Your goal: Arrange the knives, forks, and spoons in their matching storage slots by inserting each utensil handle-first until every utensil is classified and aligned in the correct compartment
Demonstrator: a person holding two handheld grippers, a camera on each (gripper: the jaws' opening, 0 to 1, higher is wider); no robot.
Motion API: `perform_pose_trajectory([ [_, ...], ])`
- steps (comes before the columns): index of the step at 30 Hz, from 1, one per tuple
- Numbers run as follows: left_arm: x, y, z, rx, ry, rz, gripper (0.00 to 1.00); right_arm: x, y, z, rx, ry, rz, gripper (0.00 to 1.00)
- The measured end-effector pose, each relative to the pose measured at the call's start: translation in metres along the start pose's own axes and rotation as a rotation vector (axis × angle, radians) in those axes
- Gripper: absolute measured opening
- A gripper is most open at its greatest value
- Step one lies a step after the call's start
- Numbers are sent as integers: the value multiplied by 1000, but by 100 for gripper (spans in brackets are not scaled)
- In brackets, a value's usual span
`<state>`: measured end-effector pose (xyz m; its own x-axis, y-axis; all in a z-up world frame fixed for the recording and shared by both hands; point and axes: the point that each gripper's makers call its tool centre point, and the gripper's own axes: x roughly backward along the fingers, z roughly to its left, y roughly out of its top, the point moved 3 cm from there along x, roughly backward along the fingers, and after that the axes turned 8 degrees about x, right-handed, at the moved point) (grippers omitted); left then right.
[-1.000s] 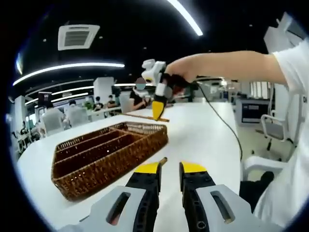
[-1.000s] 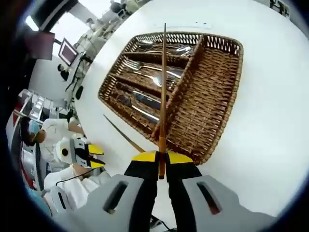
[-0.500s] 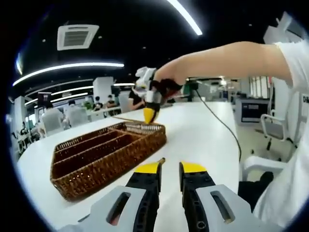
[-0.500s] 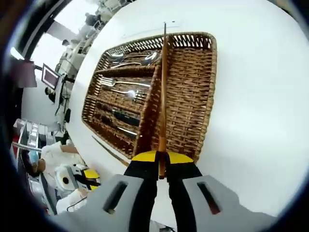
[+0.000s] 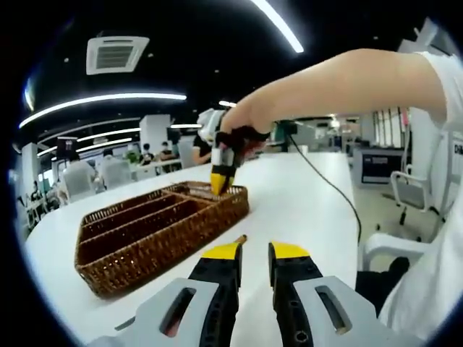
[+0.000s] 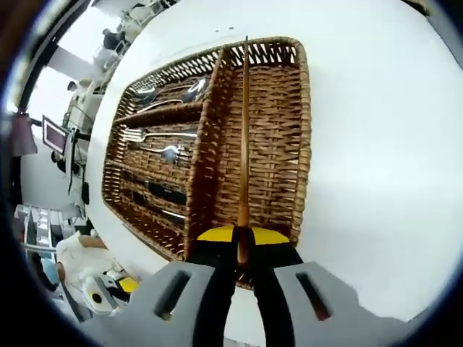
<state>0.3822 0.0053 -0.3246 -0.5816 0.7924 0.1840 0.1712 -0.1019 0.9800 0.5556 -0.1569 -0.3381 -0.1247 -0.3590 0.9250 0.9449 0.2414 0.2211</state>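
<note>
Right gripper (image 6: 242, 242) is clamped on a wooden chopstick (image 6: 244, 137), held lengthwise over the wide end compartment of the wicker tray (image 6: 304, 130); forks (image 6: 148, 135) and spoons (image 6: 170, 90) already sit in side slots. Left gripper (image 5: 253, 251) grips another chopstick's end (image 5: 241, 239) above the desk (image 5: 304, 202). Risk: the tip catches the far wall, or the stick lands skewed across the divider.

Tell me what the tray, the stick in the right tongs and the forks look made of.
Tray: woven wicker or rattan, brown, matte; the open weave shows. Stick, held in the right tongs: probably wood or bamboo, reddish-brown, smooth, likely a chopstick. Forks: shiny silver metal, probably steel, with bright glints.
</note>
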Motion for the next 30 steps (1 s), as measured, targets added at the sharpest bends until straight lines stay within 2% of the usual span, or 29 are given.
perform_pose_trajectory([
  [6, 0, -2, 2, 5, 1, 2, 13, -9, -2, -4, -35, -20, 4, 6],
  [11, 1, -2, 3, -1, 3, 2, 14, -13, -1, -3, -32, -24, 11, 6],
  [13, 1, -4, 5, 1, 9, 9, 14, -18, -1, -2, -8, -55, 34, 6],
  [16, 2, -5, 7, 4, 15, 8, 15, -22, 2, -3, -10, -58, 36, 6],
  [23, 2, -5, 15, 18, 44, 23, 25, -27, 4, -5, -13, -68, 58, 6],
  [27, 2, -5, 18, 10, 57, 24, 26, -32, -1, -5, -15, -73, 99, 6],
  [30, 1, -7, 19, 12, 58, 28, 26, -33, -2, -9, 7, -102, 111, 6],
])
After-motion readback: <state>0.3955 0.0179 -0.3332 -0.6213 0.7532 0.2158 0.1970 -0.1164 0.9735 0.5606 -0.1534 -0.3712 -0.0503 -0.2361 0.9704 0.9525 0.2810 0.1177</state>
